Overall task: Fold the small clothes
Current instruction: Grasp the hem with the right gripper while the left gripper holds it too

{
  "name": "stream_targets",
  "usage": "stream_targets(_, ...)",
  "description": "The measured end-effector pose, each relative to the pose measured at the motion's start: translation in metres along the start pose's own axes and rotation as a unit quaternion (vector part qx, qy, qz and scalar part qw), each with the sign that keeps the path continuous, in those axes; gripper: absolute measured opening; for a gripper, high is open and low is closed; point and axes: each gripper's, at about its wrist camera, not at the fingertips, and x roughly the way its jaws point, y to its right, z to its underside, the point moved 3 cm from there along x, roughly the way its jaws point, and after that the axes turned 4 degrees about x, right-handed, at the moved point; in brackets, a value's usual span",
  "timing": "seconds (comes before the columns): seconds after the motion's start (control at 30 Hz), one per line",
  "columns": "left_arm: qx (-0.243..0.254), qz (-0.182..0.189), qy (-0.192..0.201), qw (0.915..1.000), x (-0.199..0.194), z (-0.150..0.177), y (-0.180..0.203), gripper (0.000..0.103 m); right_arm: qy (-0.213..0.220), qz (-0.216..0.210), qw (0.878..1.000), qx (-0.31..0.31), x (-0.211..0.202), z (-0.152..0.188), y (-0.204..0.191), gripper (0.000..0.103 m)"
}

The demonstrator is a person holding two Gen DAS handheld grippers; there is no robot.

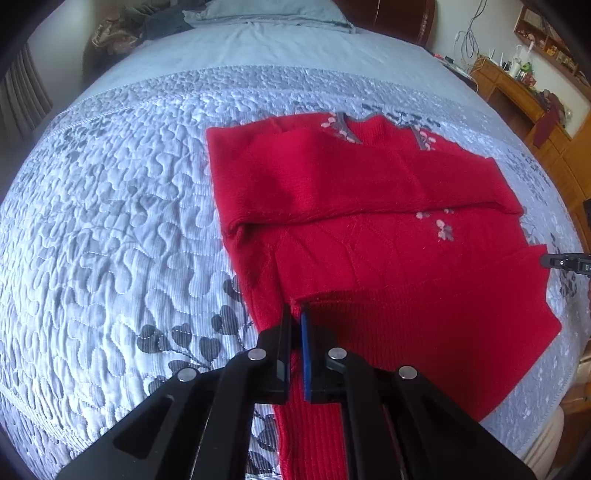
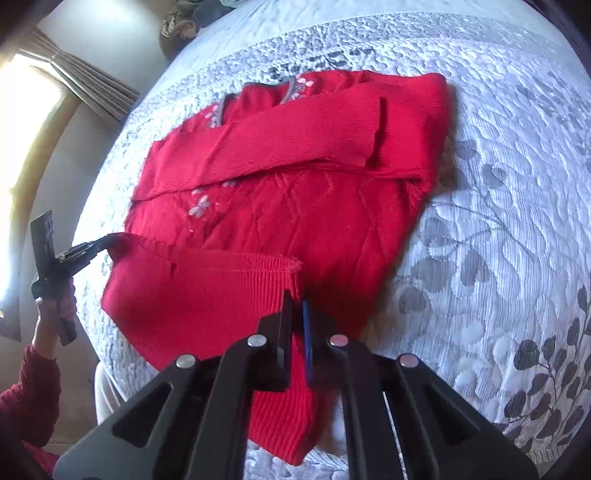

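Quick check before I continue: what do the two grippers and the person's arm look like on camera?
Both the left gripper and right gripper are matte black, with angular linkage arms, round silver pivot bolts and a blue pad on one finger. No cables show. The person's hand emerges from a dark red knit sleeve.

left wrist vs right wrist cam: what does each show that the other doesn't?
Left wrist only: a wooden desk with clutter at the room's far side, and pillows at the head of the bed.

Right wrist only: a bright window with curtains, plus the person's hand gripping the left gripper at the sweater's hem corner.

Both: the red sweater, sleeves folded across, on the quilted bedspread, its hem lifted. Each camera's own jaws are shut on the hem: right gripper.
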Motion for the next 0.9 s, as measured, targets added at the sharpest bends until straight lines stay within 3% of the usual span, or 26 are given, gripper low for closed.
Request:
stream_targets(0.17,-0.006,-0.003,-0.025,0.9997,0.020,0.000,-0.002,0.006,-0.012,0.021,1.000,0.000,0.017,-0.001,-0.002,0.004)
stream_targets(0.27,-0.002,-0.011,-0.031,0.9995,0.025,0.000,-0.003,0.012,-0.021,0.031,0.999,-0.002,0.024,-0.002,-0.002,0.009)
stream_targets(0.33,0.003,-0.015,-0.032,0.9994,0.026,0.000,-0.003,0.018,-0.031,0.035,0.999,-0.004,0.030,-0.001,-0.002,0.020)
stream_targets(0.43,0.006,-0.016,-0.031,0.9994,0.026,0.001,-0.003,0.020,-0.034,0.038,0.999,-0.013,0.035,0.002,-0.004,0.021)
stream_targets(0.47,0.008,-0.018,-0.030,0.9994,0.026,0.000,-0.002,0.020,-0.034,0.039,0.999,-0.016,0.036,0.002,-0.006,0.016)
stream_targets(0.5,0.011,-0.022,-0.029,0.9993,0.026,0.001,-0.001,0.019,-0.034,0.037,0.999,-0.020,0.036,0.003,-0.007,0.004)
stream_targets(0.57,0.015,-0.023,-0.032,0.9991,0.029,-0.001,0.004,0.004,-0.027,0.038,0.999,-0.022,0.033,0.004,-0.009,0.004)
stream_targets(0.6,0.009,-0.020,-0.031,0.9993,0.028,-0.001,0.004,0.004,-0.018,0.034,0.999,-0.026,0.028,0.004,-0.011,0.004)
stream_targets(0.9,-0.034,-0.020,0.059,0.9975,-0.024,-0.036,-0.001,0.004,0.067,-0.018,0.997,-0.021,-0.040,-0.015,-0.019,0.003)
